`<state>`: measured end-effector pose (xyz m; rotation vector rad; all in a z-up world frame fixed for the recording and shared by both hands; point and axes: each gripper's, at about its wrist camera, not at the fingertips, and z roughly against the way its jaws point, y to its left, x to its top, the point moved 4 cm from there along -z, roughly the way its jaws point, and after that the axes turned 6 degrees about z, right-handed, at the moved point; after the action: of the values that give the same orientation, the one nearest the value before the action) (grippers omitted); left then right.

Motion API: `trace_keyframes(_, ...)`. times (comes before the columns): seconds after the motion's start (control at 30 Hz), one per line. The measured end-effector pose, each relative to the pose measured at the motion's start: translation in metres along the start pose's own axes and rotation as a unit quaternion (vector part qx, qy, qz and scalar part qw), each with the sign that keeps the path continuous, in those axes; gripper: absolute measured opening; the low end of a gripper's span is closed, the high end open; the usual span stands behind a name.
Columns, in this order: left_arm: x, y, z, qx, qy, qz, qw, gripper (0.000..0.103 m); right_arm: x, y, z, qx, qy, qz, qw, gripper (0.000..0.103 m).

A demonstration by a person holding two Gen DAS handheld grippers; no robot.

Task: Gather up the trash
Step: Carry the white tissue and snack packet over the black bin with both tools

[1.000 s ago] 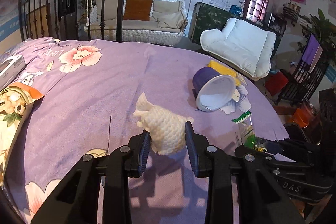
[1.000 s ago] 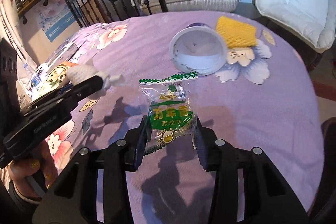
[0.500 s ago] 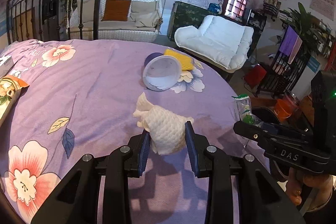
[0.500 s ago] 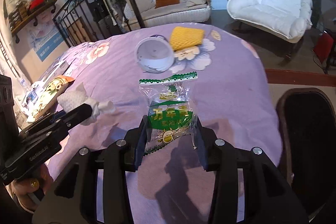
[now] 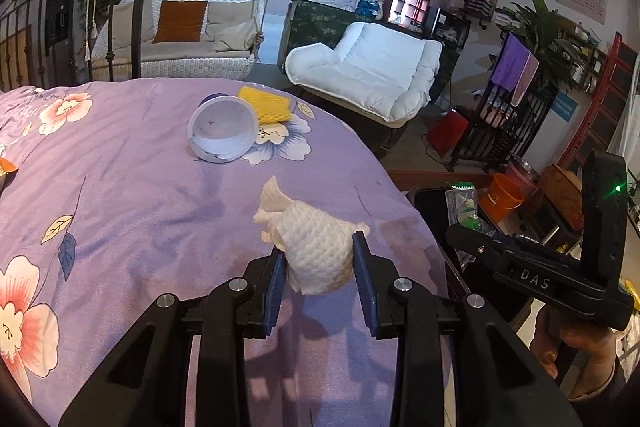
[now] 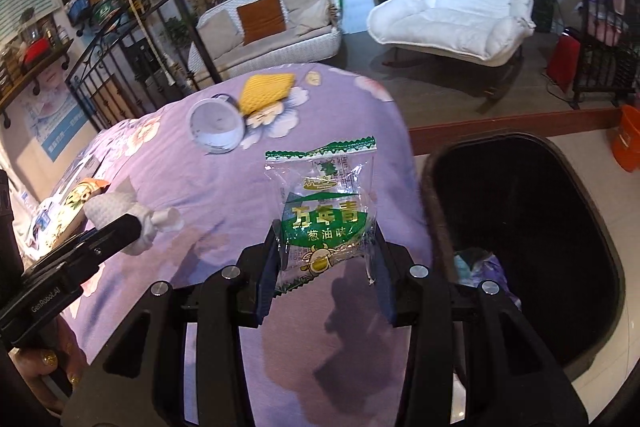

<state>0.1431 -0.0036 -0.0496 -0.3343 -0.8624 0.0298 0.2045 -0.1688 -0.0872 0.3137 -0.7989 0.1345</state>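
left hand-held gripper (image 5: pixel 320 277): clamped on crumpled white paper towel (image 5: pixel 316 253), pads pinching both sides; wad sticks out past the tips, clear of the bed, so reads as carried rather than resting.
right hand-held gripper (image 6: pixel 326 265): closed on clear-and-green snack wrapper (image 6: pixel 326 215), gripped at lower edges; wrapper stands upright above the pads, probably for a clean drop.
trash bin (image 6: pixel 600 239): dark, open, on floor just beside bed edge, right of the wrapper; some waste already at bottom. Wrapper not yet over the opening.
bed (image 5: pixel 132 203): purple floral sheet; serves as the pick-up surface.
left to collect: tipped white cup (image 5: pixel 222 131), mouth toward camera, touching yellow foam net (image 5: pixel 266 105); both well apart from the bin.
judgement: both loads in transit to the bin, one item per side to save a trip.
risk: thin wrapper could slip or cling on release.
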Motion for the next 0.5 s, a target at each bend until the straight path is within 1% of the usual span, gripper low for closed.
trace_keyframes(0.1,-0.003,-0.010,-0.003,-0.009,0.003,-0.006,0.9999,0.032,-0.002,-0.023,0.011,-0.021,-0.007,-0.015,1.000,0.042)
trace_keyframes(0.27,-0.005,-0.025,-0.008,-0.025,0.011,-0.018,0.9995,0.032,-0.011,-0.065,0.026,-0.070,-0.017,-0.043,0.996,0.042)
trace_keyframes(0.47,-0.010,-0.045,-0.014,-0.040,0.016,-0.036,0.9984,0.032,-0.024,-0.107,0.034,-0.130,-0.012,-0.062,0.990,0.042)
trace_keyframes(0.5,-0.011,-0.047,-0.015,-0.042,0.018,-0.039,0.9982,0.032,-0.026,-0.111,0.034,-0.134,-0.010,-0.066,0.989,0.042)
